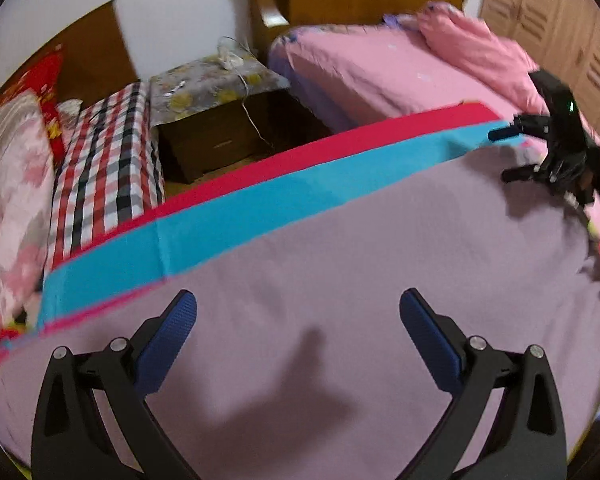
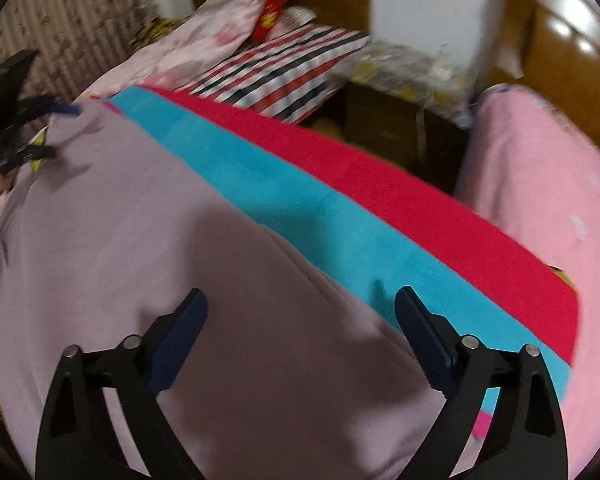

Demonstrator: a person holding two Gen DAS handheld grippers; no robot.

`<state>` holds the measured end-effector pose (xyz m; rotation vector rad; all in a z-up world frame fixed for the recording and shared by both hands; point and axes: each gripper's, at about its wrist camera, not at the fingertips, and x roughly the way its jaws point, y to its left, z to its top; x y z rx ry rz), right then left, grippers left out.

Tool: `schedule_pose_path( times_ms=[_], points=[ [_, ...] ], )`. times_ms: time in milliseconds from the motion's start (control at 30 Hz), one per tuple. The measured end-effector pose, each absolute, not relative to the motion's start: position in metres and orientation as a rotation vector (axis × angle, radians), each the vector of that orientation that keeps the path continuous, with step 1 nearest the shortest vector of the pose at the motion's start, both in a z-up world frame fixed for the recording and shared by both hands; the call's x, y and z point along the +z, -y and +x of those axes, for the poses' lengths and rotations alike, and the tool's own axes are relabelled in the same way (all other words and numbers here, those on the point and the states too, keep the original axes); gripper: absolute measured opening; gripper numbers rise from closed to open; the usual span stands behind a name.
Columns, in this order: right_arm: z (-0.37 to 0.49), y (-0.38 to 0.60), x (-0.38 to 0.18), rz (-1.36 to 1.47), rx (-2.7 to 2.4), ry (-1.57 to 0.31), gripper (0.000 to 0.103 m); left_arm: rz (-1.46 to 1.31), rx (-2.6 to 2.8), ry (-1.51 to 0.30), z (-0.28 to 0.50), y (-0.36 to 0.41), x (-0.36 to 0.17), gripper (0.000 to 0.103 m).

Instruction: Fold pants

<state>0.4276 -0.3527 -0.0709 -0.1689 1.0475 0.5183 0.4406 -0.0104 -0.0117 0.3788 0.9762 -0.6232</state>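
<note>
While both grippers hang over the bed, the pants, a pale lilac pair, lie spread flat across a blue cloth edged by a red cloth. The left gripper has its jaws wide apart, holding nothing, above the middle of the fabric. The right gripper is likewise spread wide and empty, near the pants' far edge. A dark bedside cabinet stands between the beds, a white cord lying on its patterned top.
</note>
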Motion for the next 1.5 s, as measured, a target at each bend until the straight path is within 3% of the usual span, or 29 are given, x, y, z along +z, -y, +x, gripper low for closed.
schedule_pose_path(
  times_ms=[33,133,200,600,667,700,733,833,967,1133,1267,1500],
  points=[
    [0.427,0.349,-0.071,-0.192,0.549,-1.036,0.080,0.404,-0.651,-0.989,0.451,0.012,-0.017,0.101],
    [0.416,0.346,-0.064,-0.215,0.578,-1.029,0.055,0.462,-0.710,-1.002,0.465,0.013,-0.033,0.097],
    [0.400,0.349,-0.054,-0.272,0.530,-0.986,0.013,0.476,-0.768,-1.013,0.472,0.014,-0.038,0.097],
    [0.300,0.320,0.022,-0.411,0.335,-0.650,0.013,0.458,-0.939,-1.052,0.499,0.029,-0.040,0.097],
    [0.294,0.319,0.026,-0.406,0.305,-0.645,0.013,0.457,-0.924,-1.083,0.499,0.027,-0.046,0.075],
    [0.294,0.317,0.026,-0.410,0.301,-0.652,0.013,0.451,-0.920,-1.092,0.497,0.023,-0.047,0.043],
    [0.292,0.314,0.026,-0.415,0.286,-0.656,0.013,0.447,-0.895,-1.086,0.495,0.019,-0.046,0.019],
    [0.295,0.309,0.030,-0.424,0.226,-0.659,0.013,0.511,-0.749,-0.962,0.475,0.010,-0.026,0.016],
    [0.266,0.304,0.074,-0.382,0.148,-0.521,0.013,0.576,-0.575,-0.663,0.411,0.002,0.052,0.015],
    [0.149,0.283,0.121,-0.394,0.130,-0.310,0.013,0.624,-0.437,-0.356,0.287,-0.019,0.113,0.016],
    [0.067,0.275,0.088,-0.392,0.148,-0.350,0.013,0.651,-0.420,-0.328,0.191,-0.037,0.079,0.016],
    [0.003,0.257,-0.025,-0.238,0.211,-0.605,0.013,0.635,-0.434,-0.569,0.100,-0.049,-0.049,0.017]
  ],
)
